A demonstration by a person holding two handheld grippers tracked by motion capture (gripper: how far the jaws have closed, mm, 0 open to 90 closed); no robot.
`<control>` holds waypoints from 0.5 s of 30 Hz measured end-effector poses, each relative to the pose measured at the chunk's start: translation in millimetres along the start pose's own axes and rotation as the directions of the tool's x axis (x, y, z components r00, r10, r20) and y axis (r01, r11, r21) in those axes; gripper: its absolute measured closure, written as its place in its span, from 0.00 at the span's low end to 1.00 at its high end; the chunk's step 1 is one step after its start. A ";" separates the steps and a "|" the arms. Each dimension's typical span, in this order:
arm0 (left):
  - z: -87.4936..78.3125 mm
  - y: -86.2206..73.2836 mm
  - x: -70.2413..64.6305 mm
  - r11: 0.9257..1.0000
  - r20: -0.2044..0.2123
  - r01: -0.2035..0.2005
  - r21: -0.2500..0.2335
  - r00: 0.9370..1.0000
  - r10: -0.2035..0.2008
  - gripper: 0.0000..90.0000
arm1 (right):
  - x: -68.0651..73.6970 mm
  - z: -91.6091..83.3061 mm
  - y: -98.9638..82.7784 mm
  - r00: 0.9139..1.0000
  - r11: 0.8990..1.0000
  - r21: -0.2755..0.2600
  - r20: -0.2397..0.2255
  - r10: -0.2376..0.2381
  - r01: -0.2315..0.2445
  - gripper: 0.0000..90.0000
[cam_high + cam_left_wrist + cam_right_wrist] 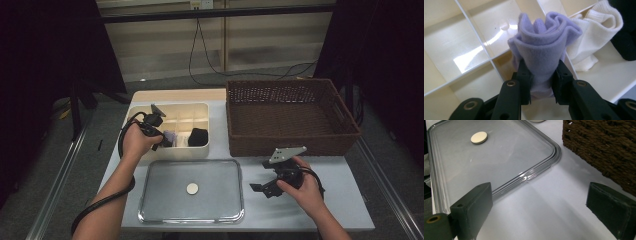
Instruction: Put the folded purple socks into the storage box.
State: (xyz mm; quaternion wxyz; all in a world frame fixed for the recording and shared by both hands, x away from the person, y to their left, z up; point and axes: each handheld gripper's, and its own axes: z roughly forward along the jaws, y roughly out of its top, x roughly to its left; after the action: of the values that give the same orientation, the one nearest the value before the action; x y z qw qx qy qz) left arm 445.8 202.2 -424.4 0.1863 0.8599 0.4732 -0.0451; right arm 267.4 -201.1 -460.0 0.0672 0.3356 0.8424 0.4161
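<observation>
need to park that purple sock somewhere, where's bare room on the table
Bare: the wicker basket, the clear tray around its white disc, and the divider box's rear compartments. Crowded: the box's front row, where the left gripper clamps the purple sock beside a cream sock.

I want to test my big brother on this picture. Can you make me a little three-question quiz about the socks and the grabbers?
1. True or false: the left gripper is squeezing the rolled purple sock.
2. What lies right beside the purple sock in the divided box? A) a white sock B) a spoon C) a banana
3. What small thing sits on the clear tray?

Key:
1. True.
2. A, the white sock.
3. A round cream disc.
</observation>
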 end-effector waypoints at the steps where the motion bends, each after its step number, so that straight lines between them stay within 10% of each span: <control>1: -0.5 0.0 0.5 1.000 0.005 0.002 0.001 1.000 -0.002 0.78 | 0.1 0.5 0.0 1.000 1.000 0.001 -0.001 0.001 -0.001 0.07; 15: -32.1 8.4 -4.8 1.000 0.007 0.023 0.002 1.000 -0.023 0.62 | 0.5 -0.8 1.0 1.000 1.000 -0.005 0.001 -0.002 0.002 0.07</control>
State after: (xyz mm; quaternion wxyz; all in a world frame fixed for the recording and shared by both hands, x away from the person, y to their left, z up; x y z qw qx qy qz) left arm 447.0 206.0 -391.1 0.1864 0.8545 0.4823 -0.0505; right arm 267.2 -200.9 -458.6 0.0687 0.3349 0.8416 0.4182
